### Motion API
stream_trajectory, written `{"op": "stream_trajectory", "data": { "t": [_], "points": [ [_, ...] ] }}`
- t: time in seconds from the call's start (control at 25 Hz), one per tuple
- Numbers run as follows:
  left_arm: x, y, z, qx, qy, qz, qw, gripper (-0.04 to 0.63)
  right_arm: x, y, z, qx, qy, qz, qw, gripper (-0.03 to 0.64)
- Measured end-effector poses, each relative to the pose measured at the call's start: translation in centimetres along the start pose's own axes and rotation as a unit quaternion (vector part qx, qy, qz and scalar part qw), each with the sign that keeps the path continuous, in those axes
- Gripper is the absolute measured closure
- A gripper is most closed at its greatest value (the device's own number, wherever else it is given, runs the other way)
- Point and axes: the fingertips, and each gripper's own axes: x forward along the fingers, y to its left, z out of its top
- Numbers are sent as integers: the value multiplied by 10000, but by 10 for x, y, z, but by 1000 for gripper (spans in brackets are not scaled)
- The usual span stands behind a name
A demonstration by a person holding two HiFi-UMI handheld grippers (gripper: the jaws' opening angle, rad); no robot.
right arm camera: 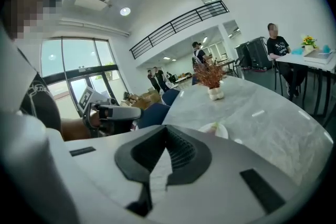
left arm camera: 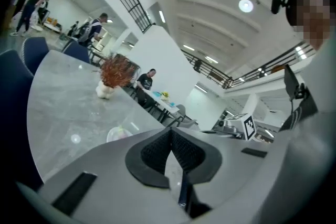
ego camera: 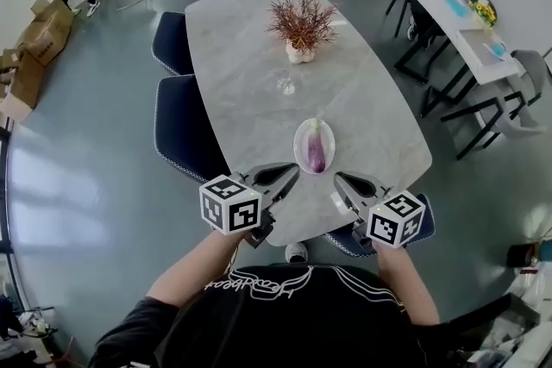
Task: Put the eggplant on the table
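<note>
A purple eggplant (ego camera: 316, 152) lies on a white plate (ego camera: 299, 142) on the grey counter (ego camera: 250, 73). The left hand-held gripper (ego camera: 294, 171) and the right hand-held gripper (ego camera: 338, 177) hover near the plate, jaws closed together, holding nothing.

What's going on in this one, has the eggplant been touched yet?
Not yet. A person stands at the near end of a grey table with a gripper in each hand. The left gripper and the right gripper are both held over that end, jaws together with nothing between them. The eggplant lies on a white plate just beyond their tips, with neither gripper on it. A dried plant in a vase stands farther along the table.
</note>
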Motion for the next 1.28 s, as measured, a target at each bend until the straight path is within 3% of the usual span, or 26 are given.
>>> {"op": "stream_trajectory", "data": {
  "t": [0.16, 0.32, 0.56, 0.84, 1.28],
  "points": [
    [-47, -44, 4, 512, 23, -542, 9972, 586, -13, 69, 10, 37, -452, 491, 9978, 611],
    [-103, -80, -2, 324, -79, -1042, 9940, 586, -30, 129, 16, 366, -857, 829, 9922, 609],
    [-185, -127, -17, 675, -131, -1328, 9888, 586, -58, 210, 2, 116, -1220, 694, 9900, 609],
    [-258, -172, -54, 1172, -15, -1460, 9823, 586, -89, 302, -35, -218, -1302, 621, 9893, 609],
    [-322, -211, -88, 1180, -57, -1819, 9762, 586, -107, 367, -77, -220, -1283, 429, 9906, 609]
  ]
}}
